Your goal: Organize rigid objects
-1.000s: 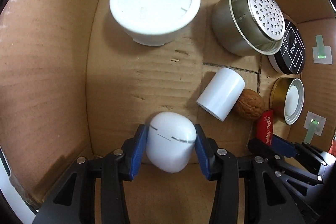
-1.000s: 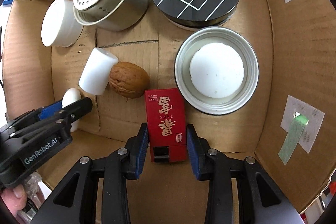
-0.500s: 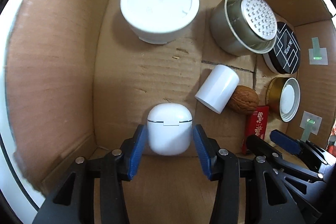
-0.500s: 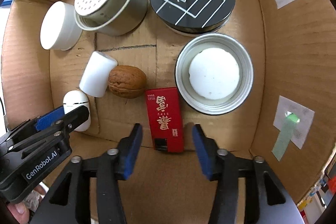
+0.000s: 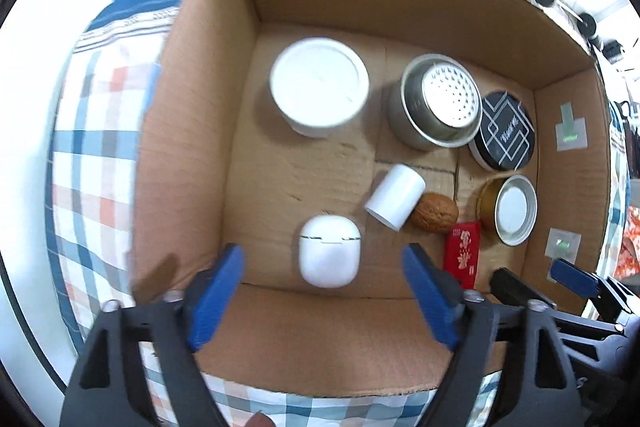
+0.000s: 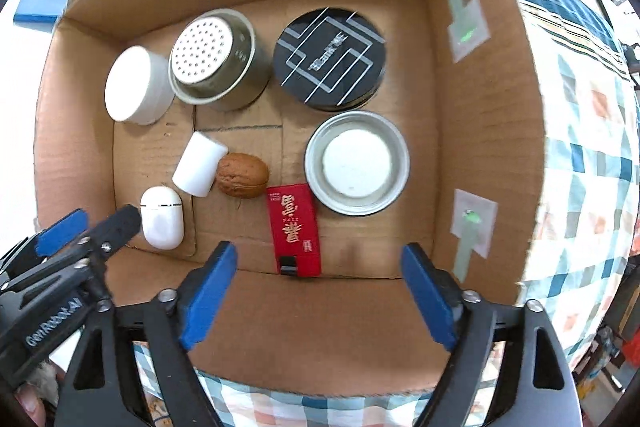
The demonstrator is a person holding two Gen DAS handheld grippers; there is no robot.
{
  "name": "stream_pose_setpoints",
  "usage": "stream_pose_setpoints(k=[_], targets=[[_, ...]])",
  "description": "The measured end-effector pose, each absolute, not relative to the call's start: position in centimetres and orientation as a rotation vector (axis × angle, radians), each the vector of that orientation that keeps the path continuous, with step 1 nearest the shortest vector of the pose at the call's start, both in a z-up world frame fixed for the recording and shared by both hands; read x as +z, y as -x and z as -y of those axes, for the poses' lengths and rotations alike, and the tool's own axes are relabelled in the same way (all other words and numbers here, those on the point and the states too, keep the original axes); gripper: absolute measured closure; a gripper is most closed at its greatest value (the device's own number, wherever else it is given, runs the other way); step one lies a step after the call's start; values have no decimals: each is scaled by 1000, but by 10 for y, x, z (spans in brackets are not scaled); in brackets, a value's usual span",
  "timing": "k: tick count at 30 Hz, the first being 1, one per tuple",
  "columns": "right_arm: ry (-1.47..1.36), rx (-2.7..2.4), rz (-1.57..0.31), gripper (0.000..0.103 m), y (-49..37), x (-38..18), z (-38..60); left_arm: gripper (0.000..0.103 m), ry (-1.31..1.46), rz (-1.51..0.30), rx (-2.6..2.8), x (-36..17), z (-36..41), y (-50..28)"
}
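Note:
A white earbud case (image 5: 329, 251) (image 6: 162, 217) lies on the floor of a cardboard box (image 5: 188, 131) (image 6: 476, 131). High above it, my left gripper (image 5: 322, 267) has its jaws opening wide with nothing between the blue pads. A red box with gold characters (image 6: 295, 227) (image 5: 462, 255) lies flat near the box's front wall. Over it my right gripper (image 6: 318, 267) hangs with its jaws opening too, clear of the red box. Each gripper shows at the edge of the other's view.
Also in the box: a white tub (image 5: 319, 91), a steel perforated can (image 6: 212, 61), a black round tin (image 6: 330, 59), a gold-rimmed lid (image 6: 357, 163), a white cylinder (image 6: 199, 165) and a walnut (image 6: 242, 175). A checked cloth (image 5: 92, 155) lies under the box.
Both grippers let go, the left of the earbud case and the right of the red box. Both jaws spread wide and both rose, so the box's rim and the cloth now show.

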State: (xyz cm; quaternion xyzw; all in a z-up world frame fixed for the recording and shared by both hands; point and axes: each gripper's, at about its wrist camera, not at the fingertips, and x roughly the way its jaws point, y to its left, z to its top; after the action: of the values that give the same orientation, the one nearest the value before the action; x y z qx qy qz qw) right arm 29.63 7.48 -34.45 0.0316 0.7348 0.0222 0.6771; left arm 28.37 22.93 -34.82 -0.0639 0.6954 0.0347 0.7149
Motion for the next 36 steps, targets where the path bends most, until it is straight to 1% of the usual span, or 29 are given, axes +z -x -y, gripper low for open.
stream_pose_setpoints(k=[3, 4, 5, 10, 17, 24, 31, 36], targets=[[-100, 50, -1639, 4, -296, -333, -67, 1, 154, -1522, 90, -340, -233, -283], [-99, 47, -1635, 3, -295, -330, -65, 0, 158, -1516, 92, -337, -233, -283], [-97, 48, -1629, 0, -298, -326, -61, 0, 166, -1511, 88, -333, -234, -282], [-85, 55, -1600, 0, -290, -302, -53, 0, 165, -1483, 84, -311, -239, -280], [-66, 66, -1518, 0, -270, -271, -47, 0, 142, -1381, 74, -248, -232, -257], [-36, 111, -1389, 0, -229, -189, -38, 0, 109, -1243, 37, -165, -211, -217], [-67, 135, -1286, 0, -180, -113, -20, 0, 95, -1161, 22, -106, -200, -183], [-69, 135, -1219, 0, -148, -72, -12, 0, 97, -1113, 37, -70, -198, -159]])
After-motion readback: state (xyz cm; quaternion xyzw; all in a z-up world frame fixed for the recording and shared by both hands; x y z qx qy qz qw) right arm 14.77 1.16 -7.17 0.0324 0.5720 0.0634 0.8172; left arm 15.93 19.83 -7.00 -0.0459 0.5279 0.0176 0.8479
